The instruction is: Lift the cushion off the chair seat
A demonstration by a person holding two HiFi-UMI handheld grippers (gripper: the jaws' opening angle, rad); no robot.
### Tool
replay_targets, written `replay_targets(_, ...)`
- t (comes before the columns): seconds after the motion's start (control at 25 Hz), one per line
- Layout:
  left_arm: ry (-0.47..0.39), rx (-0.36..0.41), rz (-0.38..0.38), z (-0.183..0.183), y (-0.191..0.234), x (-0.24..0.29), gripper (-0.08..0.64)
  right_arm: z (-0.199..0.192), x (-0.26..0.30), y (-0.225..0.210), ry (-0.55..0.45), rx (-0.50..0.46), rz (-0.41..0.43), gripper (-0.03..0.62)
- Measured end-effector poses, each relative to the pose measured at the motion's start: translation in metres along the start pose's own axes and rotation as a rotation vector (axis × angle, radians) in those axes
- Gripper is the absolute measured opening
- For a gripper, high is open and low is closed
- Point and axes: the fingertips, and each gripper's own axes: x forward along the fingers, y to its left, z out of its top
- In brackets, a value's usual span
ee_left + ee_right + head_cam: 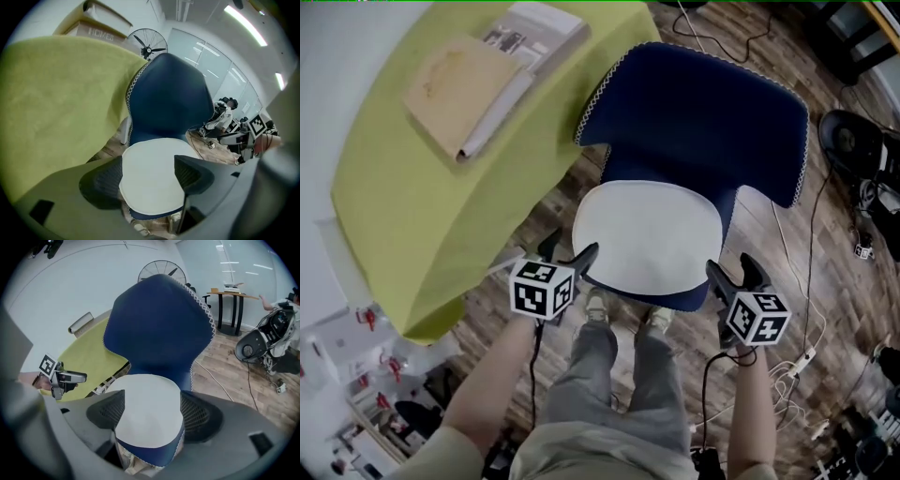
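Observation:
A white rounded cushion lies flat on the seat of a dark blue chair with white stitched edging. My left gripper hangs open just off the cushion's front left corner, apart from it. Off the front right corner my right gripper is open too, nothing between its fingers. In the left gripper view the cushion shows between the wide jaws of the left gripper. The right gripper view frames the cushion the same way inside the right gripper, with the left gripper off to the left.
A table under a yellow-green cloth stands close on the chair's left, carrying a folder and papers. Cables and a power strip lie on the wood floor at right. The person's legs and shoes are right before the seat's front edge.

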Motion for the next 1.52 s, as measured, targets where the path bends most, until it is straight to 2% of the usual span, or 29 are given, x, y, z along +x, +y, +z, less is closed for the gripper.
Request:
replay_targets(0.4,0.101,-0.048,0.027,-0.073,0.04,0.078,0.337,-0.054,0.073,-0.043,0.029,0.052,-0.052,0.367)
replay_targets(0.56,0.132,-0.097,0.042,-0.098,0.052,0.099,0.339,-0.068,0.092,-0.054,0.03,0.071,-0.063,0.371)
replay_targets(0.72,0.142,-0.164,0.05,-0.114,0.06,0.112,0.341,-0.084,0.107,-0.06,0.06,0.06,-0.071,0.379)
replay_targets(0.88,0.123,-0.246,0.008,-0.124,0.065,0.121,0.339,-0.109,0.123,-0.059,0.111,0.047,-0.08,0.382)
replay_targets(1.08,0.116,-0.237,-0.019,-0.122,0.063,0.122,0.304,-0.117,0.131,-0.061,0.094,0.088,-0.092,0.374)
replay_targets(1.16,0.113,-0.209,-0.017,-0.118,0.058,0.12,0.253,-0.114,0.128,-0.059,0.092,0.091,-0.098,0.302)
replay_targets(1.24,0.112,-0.173,-0.003,-0.112,0.052,0.114,0.217,-0.107,0.121,-0.056,0.08,0.095,-0.113,0.136)
replay_targets(1.28,0.11,-0.161,0.003,-0.109,0.05,0.11,0.198,-0.104,0.118,-0.054,0.076,0.096,-0.118,0.105)
replay_targets(1.52,0.077,-0.126,0.004,-0.082,0.038,0.075,0.123,-0.087,0.089,-0.028,0.058,0.065,-0.113,0.072)
